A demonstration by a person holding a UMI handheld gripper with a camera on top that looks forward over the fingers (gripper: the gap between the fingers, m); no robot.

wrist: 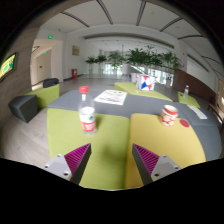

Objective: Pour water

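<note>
The gripper is wide open and holds nothing, its fingers low over the table. A bottle stands ahead, beyond the left finger; a cup sits well off beyond the right one. This looks like the approach: next, move forward and close around the bottle. Whether the bottle holds water or the cup is empty is hard to tell.
</note>
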